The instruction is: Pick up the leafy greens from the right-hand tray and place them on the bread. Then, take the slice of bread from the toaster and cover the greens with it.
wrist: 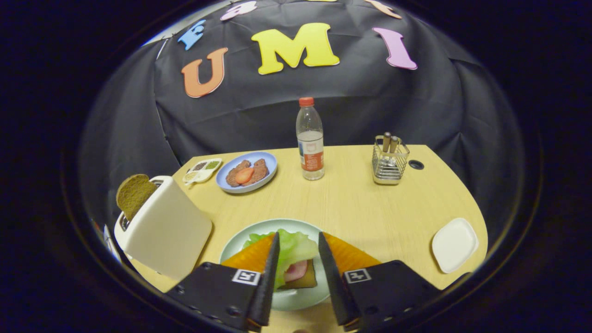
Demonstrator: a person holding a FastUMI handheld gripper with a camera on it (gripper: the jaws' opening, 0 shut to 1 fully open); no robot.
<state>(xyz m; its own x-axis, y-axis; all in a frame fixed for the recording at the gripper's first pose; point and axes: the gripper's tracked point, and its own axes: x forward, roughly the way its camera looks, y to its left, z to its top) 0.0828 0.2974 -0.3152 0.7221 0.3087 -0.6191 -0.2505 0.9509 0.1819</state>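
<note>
The leafy greens lie on a pale green plate, draped over a pink slice and the brown bread beneath it. My gripper hangs just above this plate, open, one black finger on each side of the greens. The leaf spreads out past the left finger, so it rests on the stack rather than being pinched. A white toaster stands left of the plate with a dark slice of bread sticking up from its slot. The small white tray is to the right, bare.
Beyond the plate stand a water bottle with a red cap, a blue plate of brown patties and a red piece, a small seasoning dish, and a wire utensil holder. The wooden table ends close behind the white tray.
</note>
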